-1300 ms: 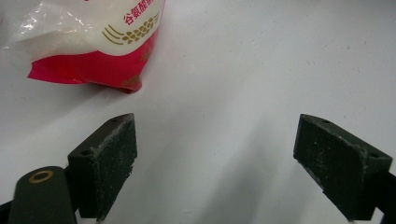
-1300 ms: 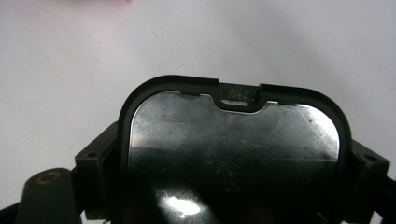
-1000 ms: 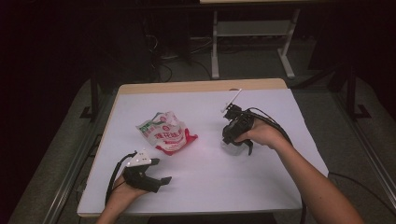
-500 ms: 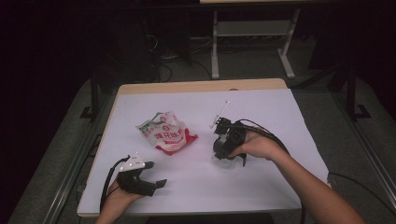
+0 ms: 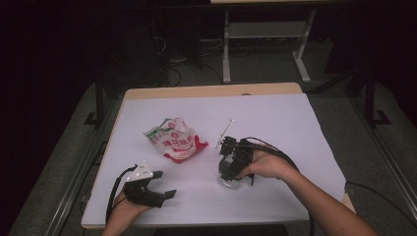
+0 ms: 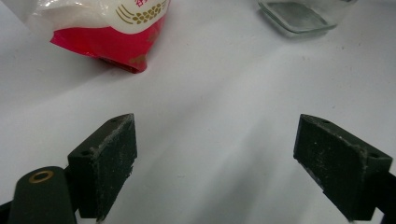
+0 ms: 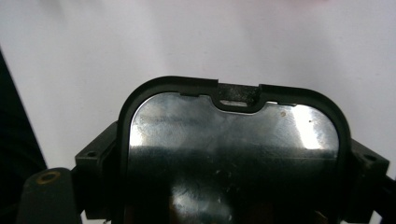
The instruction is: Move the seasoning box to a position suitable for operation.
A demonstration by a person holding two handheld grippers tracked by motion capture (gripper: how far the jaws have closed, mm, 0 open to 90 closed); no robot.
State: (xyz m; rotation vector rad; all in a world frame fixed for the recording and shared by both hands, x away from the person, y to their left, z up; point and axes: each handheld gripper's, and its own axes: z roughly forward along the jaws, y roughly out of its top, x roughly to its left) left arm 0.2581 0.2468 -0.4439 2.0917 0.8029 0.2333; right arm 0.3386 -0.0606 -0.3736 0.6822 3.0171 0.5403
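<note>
On white table (image 5: pixel 295 128), Chinese-lettered red-and-white bag (image 5: pixel 173 139)

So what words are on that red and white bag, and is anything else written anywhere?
Bag: big red characters on its white front in the high view, too blurred to read.
Bag in the left gripper view: a gold wheat-ear sign beside cut-off gold characters, not readable.
Glass container: no writing.
Lidded container in the right gripper: no writing on its shiny lid.

White table (image 5: pixel 295 123): crumpled red-white bag (image 5: pixel 173 139) mid-left, glass container (image 5: pixel 230 181) right.
</note>
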